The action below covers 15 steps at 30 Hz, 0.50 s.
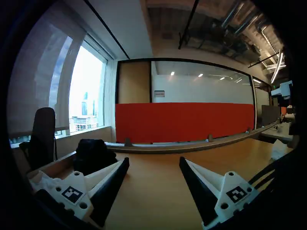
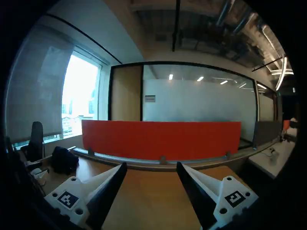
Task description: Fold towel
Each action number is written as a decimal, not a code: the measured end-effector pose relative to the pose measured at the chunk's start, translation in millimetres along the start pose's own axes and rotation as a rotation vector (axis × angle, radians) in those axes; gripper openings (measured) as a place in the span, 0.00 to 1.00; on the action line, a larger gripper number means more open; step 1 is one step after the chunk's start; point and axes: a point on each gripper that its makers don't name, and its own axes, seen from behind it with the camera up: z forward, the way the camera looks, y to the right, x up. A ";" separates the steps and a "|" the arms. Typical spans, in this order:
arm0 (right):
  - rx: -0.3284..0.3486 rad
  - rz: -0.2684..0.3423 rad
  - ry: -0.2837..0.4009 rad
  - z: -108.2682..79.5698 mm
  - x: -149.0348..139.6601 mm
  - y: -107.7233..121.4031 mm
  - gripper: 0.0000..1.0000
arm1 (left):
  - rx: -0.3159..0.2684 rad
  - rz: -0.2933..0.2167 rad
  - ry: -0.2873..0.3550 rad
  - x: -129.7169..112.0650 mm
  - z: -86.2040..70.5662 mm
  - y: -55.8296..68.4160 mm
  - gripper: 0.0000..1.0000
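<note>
Left gripper (image 1: 153, 158) and right gripper (image 2: 151, 164): wide open, empty, over our tan wooden desk (image 1: 153, 199); we cannot tell where the towel lies.

No txt legible anywhere. Small sign (image 1: 159, 93) is hanging on the glass partition (image 1: 199, 90) above the red divider (image 1: 184, 120), but its lettering is coming out too tiny & blurred to read, in both views. Black-&-white coded squares (image 1: 72, 194) are sitting on the fingers (image 1: 111, 180) of the left gripper (image 1: 153, 163) & right gripper (image 2: 151, 165), showing patterns only, no letters or nos
</note>
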 end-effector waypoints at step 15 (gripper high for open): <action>-0.004 -0.006 0.025 -4.1 -21.1 8.0 1.00 | 0.006 0.001 0.007 -52.6 4.7 13.6 0.97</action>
